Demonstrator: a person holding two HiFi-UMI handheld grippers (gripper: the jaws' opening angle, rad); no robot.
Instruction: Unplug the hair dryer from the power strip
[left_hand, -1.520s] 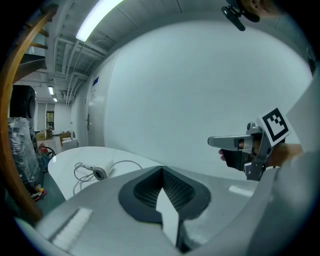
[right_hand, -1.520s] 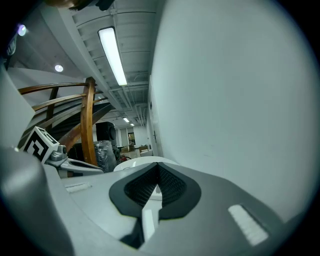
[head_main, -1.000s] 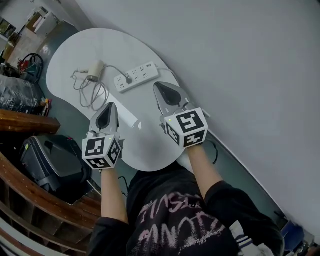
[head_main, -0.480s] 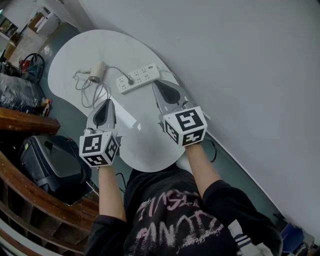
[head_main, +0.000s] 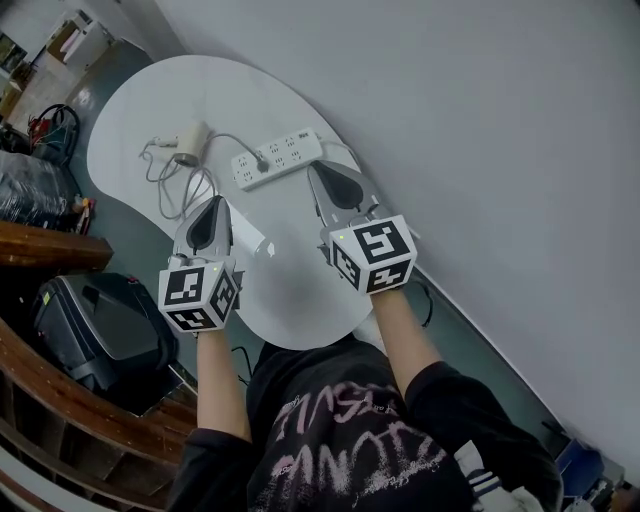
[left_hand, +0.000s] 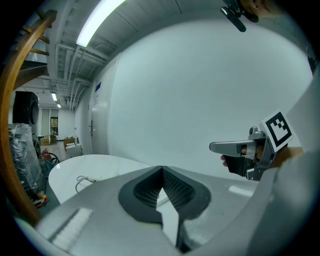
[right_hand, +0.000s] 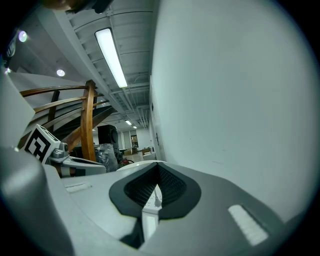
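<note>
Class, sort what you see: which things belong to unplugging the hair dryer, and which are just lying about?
Job: hair dryer, cord, plug, power strip.
Lying about: small white bar, black case, wooden rail.

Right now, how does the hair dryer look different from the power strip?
The hair dryer is short and rounded; the power strip is long and flat, with rows of sockets. The hair dryer lies further left on the table; the power strip lies nearer the wall. The hair dryer trails a loose, looping cord; the power strip has a dark plug in it. Both are pale and rest on the table.
</note>
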